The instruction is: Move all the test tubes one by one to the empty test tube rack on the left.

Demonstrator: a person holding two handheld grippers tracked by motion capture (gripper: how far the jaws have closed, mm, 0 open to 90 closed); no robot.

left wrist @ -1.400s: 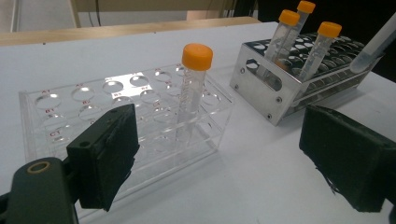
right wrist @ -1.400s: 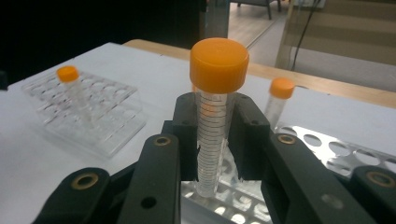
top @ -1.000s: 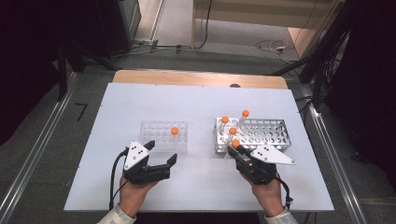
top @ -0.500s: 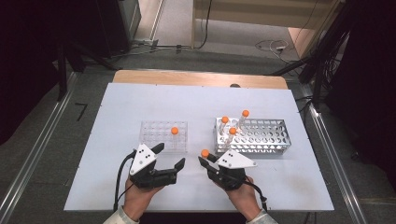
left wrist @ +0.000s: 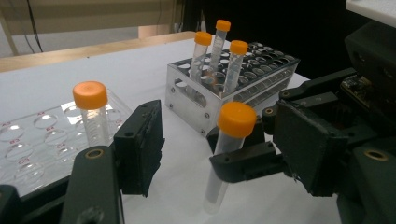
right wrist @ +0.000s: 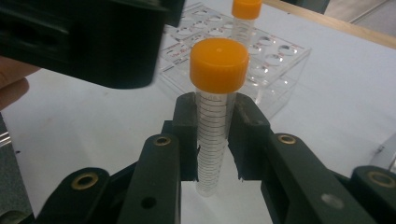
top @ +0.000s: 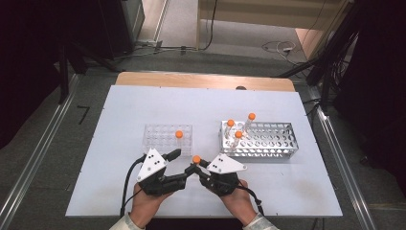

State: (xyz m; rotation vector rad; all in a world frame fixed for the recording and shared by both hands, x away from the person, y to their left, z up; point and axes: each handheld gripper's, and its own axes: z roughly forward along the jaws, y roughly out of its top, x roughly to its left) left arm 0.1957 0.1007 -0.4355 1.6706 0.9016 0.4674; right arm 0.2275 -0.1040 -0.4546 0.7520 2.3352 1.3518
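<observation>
My right claw [top: 197, 165] grips a tube [top: 196, 160] just under its orange cap, both pads pressed on the clear, graduated wall; the tube stands nearly upright with its tip hanging just above the counter [top: 287, 191], at about 6 o'clock on it, near the front edge. In the right gripper view the tube [right wrist: 215, 116] rises between my two black jaws, its cap well clear of them. My left claw [top: 184, 163] sits just at 9 o'clock of the tube, its jaws having just been closing with the tube between them; in the left gripper view the tube [left wrist: 226, 156] stands between the pads, and neither pad presses it. The clear rack [top: 158, 139] lies at 11 o'clock from my claws, with one capped tube in its right side. The metal rack [top: 273, 141] lies at 2 o'clock, with three capped tubes leaning in its left end.
</observation>
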